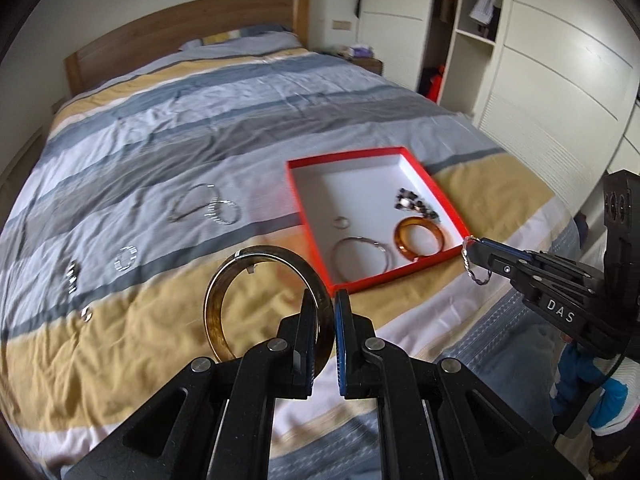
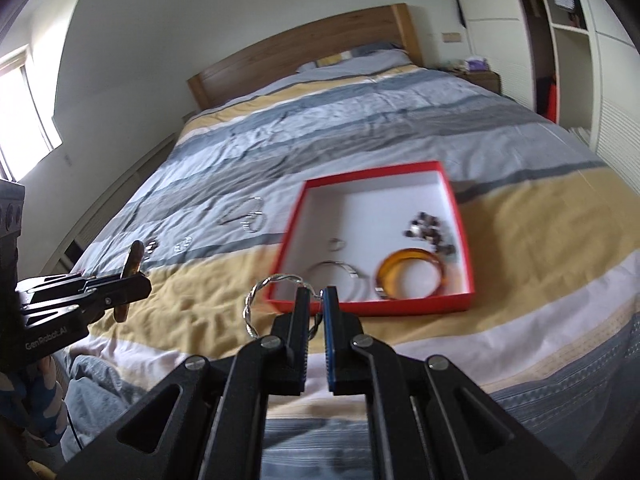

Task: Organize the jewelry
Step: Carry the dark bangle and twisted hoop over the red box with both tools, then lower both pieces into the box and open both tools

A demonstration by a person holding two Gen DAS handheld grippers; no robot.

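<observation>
My left gripper [image 1: 325, 300] is shut on a wide brown-and-gold bangle [image 1: 232, 280], held above the bed in front of the red box [image 1: 362, 282]; it also shows in the right wrist view [image 2: 136, 280], with the bangle [image 2: 132, 268] edge-on. My right gripper [image 2: 316, 296] is shut on a twisted silver bracelet [image 2: 256, 300], held at the box's near edge [image 2: 360, 306]; it shows in the left wrist view [image 1: 478, 246] with the bracelet [image 1: 470, 266]. The box holds an amber bangle [image 1: 420, 238], a thin silver bangle [image 1: 360, 258], a small ring [image 1: 341, 222] and a dark beaded piece [image 1: 416, 204].
Several silver bracelets [image 1: 208, 208] and small rings [image 1: 125, 258] lie loose on the striped duvet [image 1: 160, 120], left of the box. A wooden headboard [image 1: 180, 28] stands at the far end. Wardrobes [image 1: 540, 60] stand along the right. A nightstand [image 1: 360, 60] is beside the bed.
</observation>
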